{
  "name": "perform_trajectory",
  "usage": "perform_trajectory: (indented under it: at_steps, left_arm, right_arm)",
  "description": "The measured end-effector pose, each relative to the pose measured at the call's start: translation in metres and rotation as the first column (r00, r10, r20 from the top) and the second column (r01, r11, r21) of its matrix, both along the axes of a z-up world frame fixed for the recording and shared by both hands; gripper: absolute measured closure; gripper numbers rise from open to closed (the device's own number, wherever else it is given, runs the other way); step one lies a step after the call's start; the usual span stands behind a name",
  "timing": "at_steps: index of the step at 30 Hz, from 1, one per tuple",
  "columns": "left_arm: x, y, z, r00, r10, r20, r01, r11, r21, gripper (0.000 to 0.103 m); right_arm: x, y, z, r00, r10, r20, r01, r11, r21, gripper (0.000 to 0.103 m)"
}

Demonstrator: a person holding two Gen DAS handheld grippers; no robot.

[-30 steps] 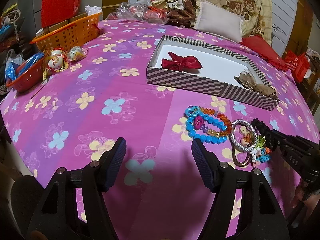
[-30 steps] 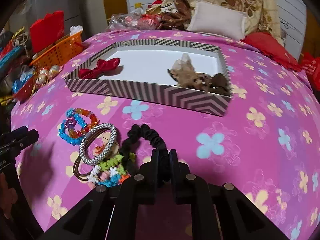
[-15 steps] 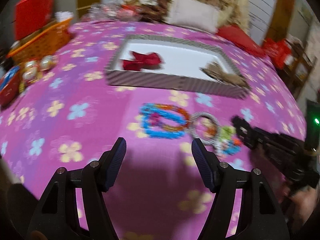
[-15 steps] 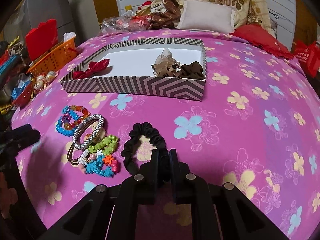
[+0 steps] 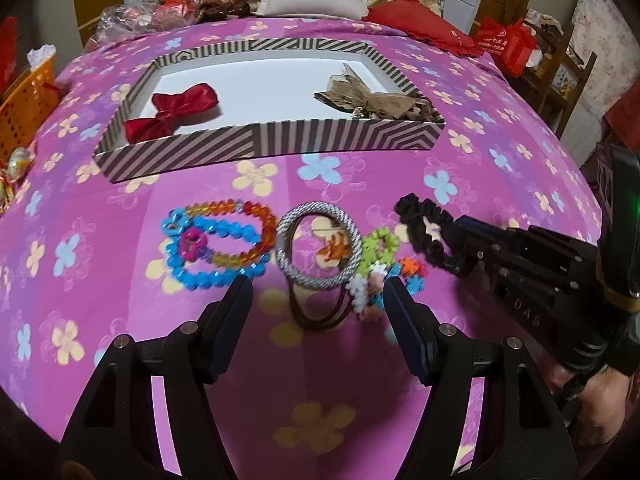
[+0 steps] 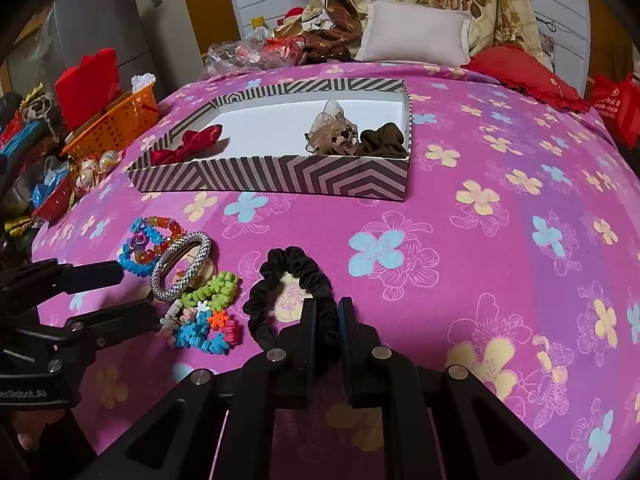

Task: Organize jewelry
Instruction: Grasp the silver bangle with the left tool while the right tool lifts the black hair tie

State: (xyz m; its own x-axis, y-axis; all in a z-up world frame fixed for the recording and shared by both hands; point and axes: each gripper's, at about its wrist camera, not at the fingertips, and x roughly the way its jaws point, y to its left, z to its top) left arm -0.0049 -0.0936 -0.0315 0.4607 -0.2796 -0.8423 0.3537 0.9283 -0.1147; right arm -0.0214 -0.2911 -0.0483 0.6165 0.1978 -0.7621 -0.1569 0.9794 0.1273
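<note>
My right gripper (image 6: 327, 314) is shut on a black scrunchie (image 6: 280, 276), held just over the pink bedspread; it also shows in the left wrist view (image 5: 422, 224). My left gripper (image 5: 318, 294) is open and empty, its fingers either side of a silver ring band (image 5: 320, 250) and a brown hair tie (image 5: 316, 316). Blue and orange bead bracelets (image 5: 216, 240) lie to the left, a green, blue and orange coil band pile (image 6: 208, 312) to the right. A striped box (image 6: 276, 178) behind holds a red bow (image 6: 188, 148), a beige bow (image 6: 332, 132) and a brown scrunchie (image 6: 384, 140).
An orange basket (image 6: 114, 124) and a red tray (image 6: 52, 200) with wrapped items sit at the bed's left edge. Pillows (image 6: 416, 36) and bags crowd the far end. Open flowered bedspread (image 6: 500, 260) lies to the right of the box.
My left gripper has swung right and forward, so the bracelet pile now sits between its fingers. My right gripper has drawn the black scrunchie right, away from the pile.
</note>
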Motion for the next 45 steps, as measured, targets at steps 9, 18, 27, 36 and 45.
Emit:
perform_trajectory:
  at_steps: [9, 18, 27, 36, 45]
  left_arm:
    - [0.013, -0.021, -0.009, 0.998, -0.057, 0.013, 0.055, 0.996, 0.071, 0.049]
    - [0.023, -0.005, -0.008, 0.999, -0.037, -0.034, 0.036, 0.999, -0.041, 0.095]
    - [0.007, 0.027, 0.024, 1.0, 0.001, 0.015, 0.001, 0.992, -0.124, 0.097]
    - [0.001, 0.041, 0.05, 0.997, 0.006, 0.071, 0.005, 0.989, -0.15, 0.097]
    - [-0.002, 0.011, 0.012, 0.998, -0.052, 0.039, 0.052, 0.998, -0.019, 0.063]
  right_arm:
    - [0.0, -0.004, 0.0, 1.0, -0.005, -0.001, 0.006, 0.999, 0.037, 0.093]
    - [0.0, -0.004, 0.0, 1.0, -0.016, 0.01, 0.016, 0.999, 0.044, 0.094]
    - [-0.015, 0.005, 0.031, 0.993, -0.018, 0.115, 0.02, 1.0, -0.014, 0.096]
    - [-0.026, 0.009, 0.057, 0.989, 0.0, 0.15, 0.0, 1.0, -0.001, 0.096]
    - [-0.03, 0.01, 0.049, 0.993, 0.004, 0.122, -0.007, 1.0, 0.02, 0.096]
